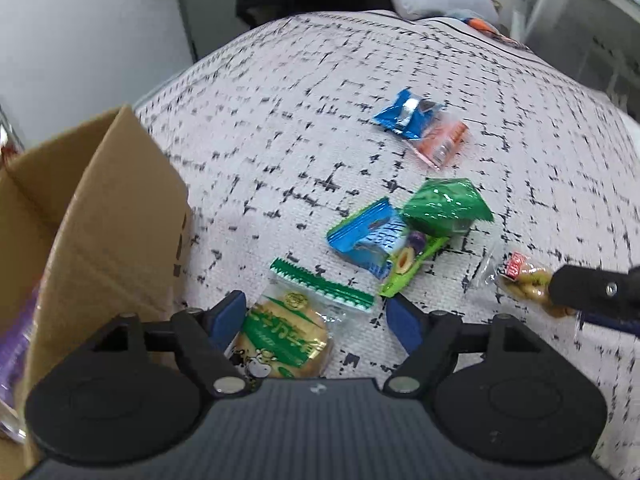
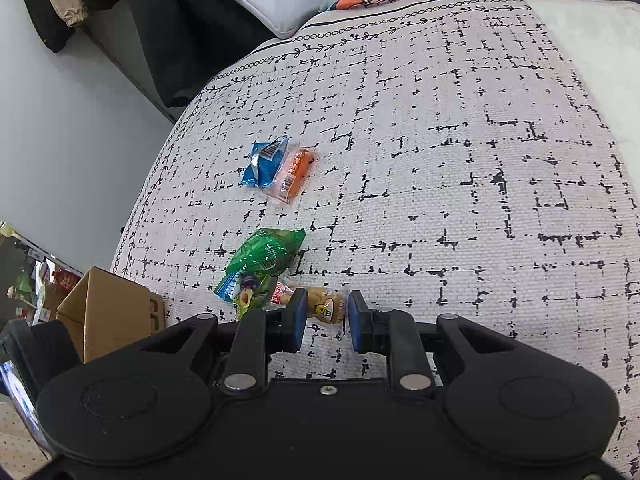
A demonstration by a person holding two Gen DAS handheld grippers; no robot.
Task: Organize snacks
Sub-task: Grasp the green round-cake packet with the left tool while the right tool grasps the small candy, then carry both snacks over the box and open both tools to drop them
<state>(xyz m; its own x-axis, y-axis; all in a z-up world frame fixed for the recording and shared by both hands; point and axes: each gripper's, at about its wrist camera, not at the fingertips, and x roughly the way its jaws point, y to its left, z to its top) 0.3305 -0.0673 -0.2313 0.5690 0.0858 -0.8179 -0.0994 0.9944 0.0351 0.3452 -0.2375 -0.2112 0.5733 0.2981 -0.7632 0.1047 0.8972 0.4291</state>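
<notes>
Here, several wrapped snacks are scattered over a white cloth (image 2: 460, 160) printed with a broken black grid. A clear packet with a green serrated top edge, holding a round golden biscuit (image 1: 284, 340) under a green label, is seen between the spread blue pads of the left gripper (image 1: 316, 316); nothing is clamped by it, and contact with the left pad cannot be told. Just to its left a brown cardboard box (image 1: 100, 216) stands open. A clear packet of tan peanut-shaped pieces (image 2: 324, 306) with a red-and-white label is framed by the parted fingers of the right gripper (image 2: 328, 316), not yet squeezed. Beyond it, a glossy green pouch (image 2: 266, 256) is laid over a light blue sachet (image 1: 366, 240) and a lime wrapper (image 1: 408, 262) showing an olive picture. Farther off, a dark blue packet (image 2: 262, 164) and an orange packet (image 2: 294, 176) are laid touching.
</notes>
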